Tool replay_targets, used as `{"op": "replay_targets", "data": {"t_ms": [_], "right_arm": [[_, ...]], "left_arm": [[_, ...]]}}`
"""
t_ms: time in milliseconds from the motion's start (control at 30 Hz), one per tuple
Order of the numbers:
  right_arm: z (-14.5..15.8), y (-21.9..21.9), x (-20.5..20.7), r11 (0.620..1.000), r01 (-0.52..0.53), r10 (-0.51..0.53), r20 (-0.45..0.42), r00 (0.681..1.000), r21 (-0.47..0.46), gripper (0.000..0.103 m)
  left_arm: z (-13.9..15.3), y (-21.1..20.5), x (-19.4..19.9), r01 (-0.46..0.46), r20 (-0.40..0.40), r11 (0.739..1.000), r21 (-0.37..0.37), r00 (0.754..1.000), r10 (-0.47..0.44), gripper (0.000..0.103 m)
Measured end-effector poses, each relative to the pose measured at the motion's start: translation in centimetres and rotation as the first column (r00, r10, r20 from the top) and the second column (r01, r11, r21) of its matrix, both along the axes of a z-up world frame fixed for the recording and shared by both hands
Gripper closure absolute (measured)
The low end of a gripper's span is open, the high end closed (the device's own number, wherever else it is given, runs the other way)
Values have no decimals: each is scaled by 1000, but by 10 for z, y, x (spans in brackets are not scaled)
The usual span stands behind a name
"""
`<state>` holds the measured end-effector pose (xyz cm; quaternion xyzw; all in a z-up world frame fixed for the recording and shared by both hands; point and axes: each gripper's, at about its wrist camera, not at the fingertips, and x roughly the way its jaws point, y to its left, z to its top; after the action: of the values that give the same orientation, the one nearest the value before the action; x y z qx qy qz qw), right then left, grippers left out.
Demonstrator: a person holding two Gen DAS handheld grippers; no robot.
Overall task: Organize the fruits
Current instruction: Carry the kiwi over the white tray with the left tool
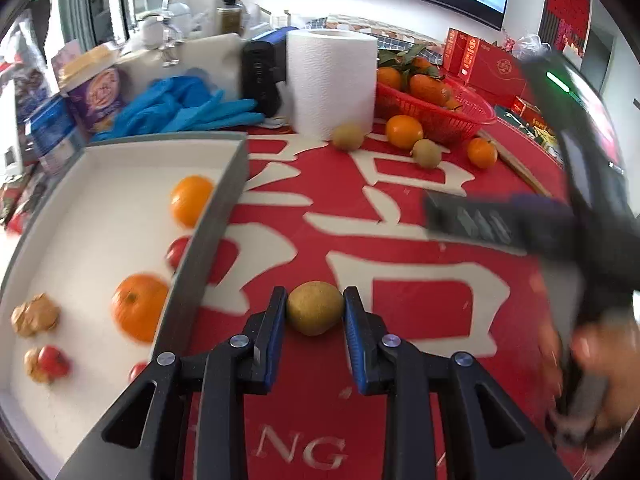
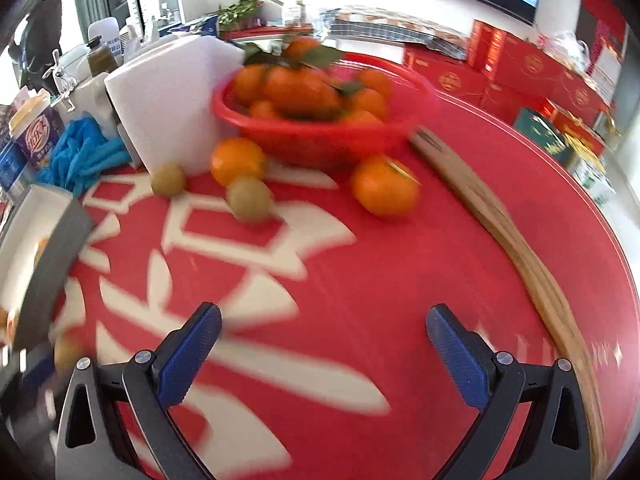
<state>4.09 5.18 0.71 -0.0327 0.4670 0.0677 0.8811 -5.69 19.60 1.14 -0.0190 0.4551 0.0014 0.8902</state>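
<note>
My left gripper is shut on a green-brown kiwi, just right of the grey-rimmed white tray. The tray holds two oranges, small red fruits and walnuts. My right gripper is open and empty above the red cloth; it also shows blurred in the left wrist view. On the cloth lie two kiwis and two oranges in front of a red basket full of leafy oranges.
A paper towel roll stands behind the loose fruit, with blue gloves and a black device to its left. A wooden stick lies along the right. Red boxes line the back right.
</note>
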Motion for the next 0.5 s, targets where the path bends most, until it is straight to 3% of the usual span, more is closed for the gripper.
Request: {"op": "replay_targets", "data": {"t_ms": [167, 267, 300, 333, 400, 500], "right_arm": [[-1, 31, 20, 1000, -23, 23, 21, 1000, -5, 0], [1, 39, 23, 1000, -19, 19, 41, 999, -5, 12], [3, 40, 23, 1000, -18, 19, 50, 999, -4, 26], [5, 41, 23, 1000, -25, 25, 57, 998, -3, 48], [8, 39, 22, 999, -35, 35, 49, 998, 14, 72], [12, 23, 18, 994, -38, 38, 5, 999, 105, 73]], "left_arm": [[-1, 8, -18, -2, 22, 1000, 17, 1000, 2, 72], [-3, 3, -13, 7, 31, 999, 33, 999, -8, 72], [-3, 4, -14, 6, 35, 999, 32, 999, -7, 72], [-3, 4, -14, 6, 39, 1000, 30, 999, -7, 72], [-3, 4, -14, 7, 40, 1000, 24, 999, -7, 72], [2, 8, -22, 24, 39, 999, -28, 999, -23, 72]]}}
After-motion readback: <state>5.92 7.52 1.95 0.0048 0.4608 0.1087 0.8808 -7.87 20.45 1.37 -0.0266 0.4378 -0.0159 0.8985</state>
